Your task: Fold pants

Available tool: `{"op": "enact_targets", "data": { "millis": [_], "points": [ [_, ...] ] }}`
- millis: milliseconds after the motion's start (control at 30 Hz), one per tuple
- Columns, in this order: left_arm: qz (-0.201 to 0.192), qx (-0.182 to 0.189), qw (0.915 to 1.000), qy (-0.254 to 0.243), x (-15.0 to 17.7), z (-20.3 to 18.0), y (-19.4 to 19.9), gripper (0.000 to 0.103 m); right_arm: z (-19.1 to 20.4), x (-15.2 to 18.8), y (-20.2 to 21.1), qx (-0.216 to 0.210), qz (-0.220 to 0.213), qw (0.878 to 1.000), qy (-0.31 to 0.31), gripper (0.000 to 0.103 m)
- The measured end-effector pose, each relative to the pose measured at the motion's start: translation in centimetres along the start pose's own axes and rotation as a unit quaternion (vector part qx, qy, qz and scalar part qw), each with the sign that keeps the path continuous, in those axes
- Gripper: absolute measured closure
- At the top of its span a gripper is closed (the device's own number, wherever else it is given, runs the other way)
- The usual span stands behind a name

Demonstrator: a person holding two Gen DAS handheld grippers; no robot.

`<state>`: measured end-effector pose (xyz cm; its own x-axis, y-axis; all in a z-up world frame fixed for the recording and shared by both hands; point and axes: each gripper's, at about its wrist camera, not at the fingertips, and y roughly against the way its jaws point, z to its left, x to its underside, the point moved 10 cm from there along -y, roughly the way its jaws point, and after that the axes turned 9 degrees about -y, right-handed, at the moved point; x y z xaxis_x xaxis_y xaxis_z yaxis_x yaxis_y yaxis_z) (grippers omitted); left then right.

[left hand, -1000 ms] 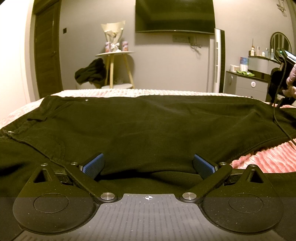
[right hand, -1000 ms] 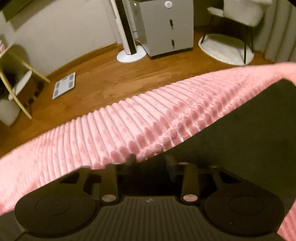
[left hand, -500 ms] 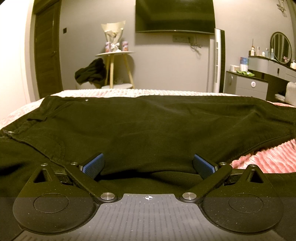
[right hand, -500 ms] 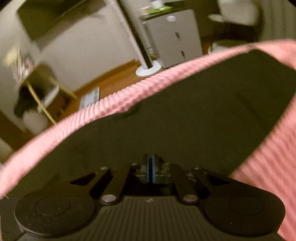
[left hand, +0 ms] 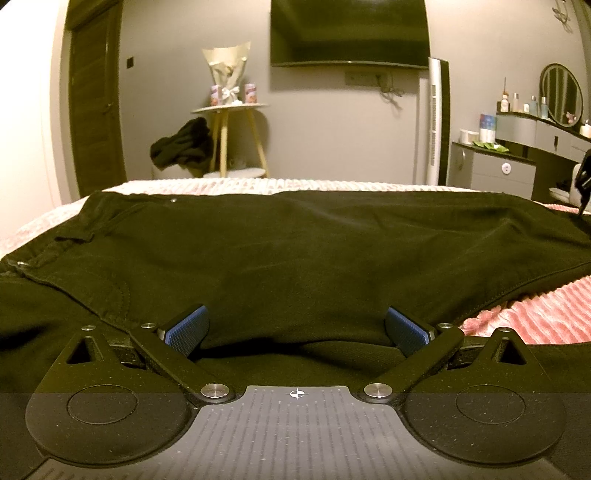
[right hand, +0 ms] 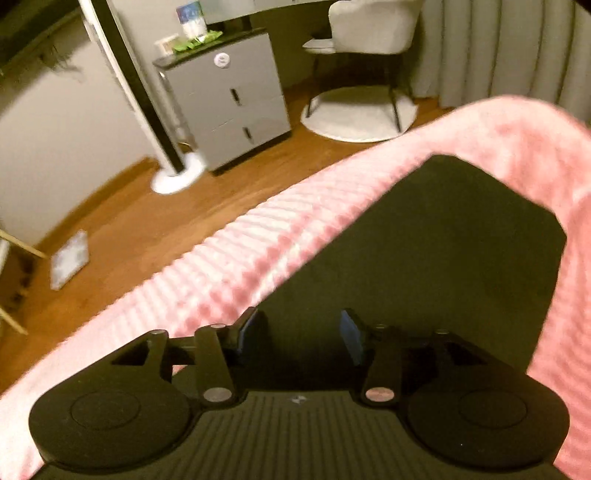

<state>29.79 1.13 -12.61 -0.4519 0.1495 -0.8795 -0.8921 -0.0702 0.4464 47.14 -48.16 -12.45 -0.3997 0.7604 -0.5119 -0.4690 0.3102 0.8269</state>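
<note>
Black denim pants [left hand: 295, 243] lie flat across the pink ribbed bedspread [left hand: 546, 314], spread out ahead of both cameras. No earlier-state claims here, just the layout.

Left hand-held gripper [left hand: 295, 326]: jaws spread wide, blue pads [left hand: 184, 326] either side of a raised fold of black fabric directly between them. Not pinching; the cloth sits in the gap, and I can't tell whether the pads touch it. Waistband, pocket and rivet end is ahead-left of this gripper; the leg runs off to its right.

Right hand-held gripper [right hand: 301, 334]: jaws partly apart, nothing clamped. It hangs over the pants leg [right hand: 424, 266], with the hem end [right hand: 498, 184] ahead and right of it and the bedspread edge just to its left. View is motion-blurred, so height above the cloth is unclear.

Progress, as a judgement:
- Pants look laid one leg over the other, so the lengthwise fold seems done. Low angle, not certain.
- Crosswise folds not done: full length of leg is laid out, hem well apart from waistband.
- Left: grab hem end, carry toward waistband, flatten, maybe fold again.

Neither gripper holds cloth, so this reads as between grasps.

Background: grey drawer cabinet [right hand: 229, 99], white chair [right hand: 369, 29], wood floor beyond the bed.
</note>
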Motion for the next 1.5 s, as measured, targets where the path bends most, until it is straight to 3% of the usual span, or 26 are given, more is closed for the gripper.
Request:
{"op": "enact_targets", "data": {
  "millis": [100, 233, 300, 367, 433, 467, 500, 533, 567, 800, 933, 1167, 1233, 1300, 1333, 1400, 1500],
  "points": [
    [0.0, 0.0, 1.0, 0.0, 0.0, 0.0, 0.0, 0.0, 1.1, -0.3, -0.6, -0.01, -0.009, 1.0, -0.004, 0.05],
    [0.001, 0.0, 1.0, 0.0, 0.0, 0.0, 0.0, 0.0, 1.8, 0.5, -1.3, 0.024, 0.0, 1.0, 0.01, 0.053],
    [0.001, 0.0, 1.0, -0.001, 0.1, 0.0, 0.0, 0.0, 2.0, 0.3, -1.6, 0.04, 0.007, 0.999, 0.024, 0.058],
    [0.001, 0.0, 1.0, -0.001, 0.1, 0.0, 0.0, 0.0, 1.9, 0.6, -1.8, 0.053, 0.008, 0.998, 0.036, 0.07],
    [0.001, 0.0, 1.0, -0.001, 0.0, 0.1, 0.0, 0.0, 1.6, 0.7, -1.9, 0.048, 0.005, 0.998, 0.038, 0.073],
    [0.0, 0.0, 1.0, 0.0, 0.0, 0.1, 0.0, 0.0, 1.5, 0.7, -1.7, 0.044, 0.001, 0.998, 0.037, 0.08],
    [0.0, 0.0, 1.0, 0.001, 0.0, 0.1, 0.0, 0.0, 1.4, 0.7, -1.3, 0.037, -0.004, 0.999, 0.035, 0.085],
    [0.0, 0.0, 1.0, 0.001, -0.1, 0.2, 0.0, 0.0, 1.3, 0.6, -1.1, 0.023, -0.007, 0.999, 0.027, 0.097],
    [-0.001, 0.0, 1.0, 0.001, -0.1, 0.2, 0.0, 0.0, 1.0, 0.7, -0.5, 0.005, -0.01, 1.0, 0.017, 0.1],
    [0.0, -0.001, 1.0, 0.0, -0.1, 0.2, 0.0, 0.0, -6.7, 4.0, 6.6, -0.122, -0.035, 0.989, -0.072, 0.103],
    [-0.001, -0.003, 1.0, -0.002, -0.1, 0.3, 0.0, 0.0, -9.2, 7.6, 8.8, -0.121, -0.06, 0.99, -0.037, 0.102],
    [0.007, 0.001, 1.0, 0.0, -0.4, 0.4, -0.2, 0.0, -15.0, 12.1, 13.3, -0.165, -0.047, 0.976, -0.136, 0.102],
    [0.024, -0.006, 0.9997, -0.005, -1.1, 0.4, 0.0, 0.0, -17.5, 14.1, 13.7, -0.176, -0.025, 0.967, -0.181, 0.102],
    [0.045, -0.012, 0.9989, 0.01, -2.3, 0.5, 0.0, 0.0, -19.2, 15.9, 13.7, -0.185, -0.021, 0.964, -0.187, 0.102],
    [0.05, -0.003, 0.9983, 0.032, -3.2, 0.5, 0.0, 0.0, -19.7, 16.3, 13.5, -0.185, -0.021, 0.966, -0.181, 0.102],
    [0.057, 0.053, 0.9929, 0.09, -5.7, -0.2, -0.9, 0.0, -20.2, 16.2, 12.5, -0.2, -0.013, 0.962, -0.187, 0.102],
    [0.067, 0.132, 0.9755, 0.163, -9.8, -1.5, -3.9, 0.0, -20.7, 15.7, 11.3, -0.236, 0.006, 0.949, -0.211, 0.102]
  ]
}}
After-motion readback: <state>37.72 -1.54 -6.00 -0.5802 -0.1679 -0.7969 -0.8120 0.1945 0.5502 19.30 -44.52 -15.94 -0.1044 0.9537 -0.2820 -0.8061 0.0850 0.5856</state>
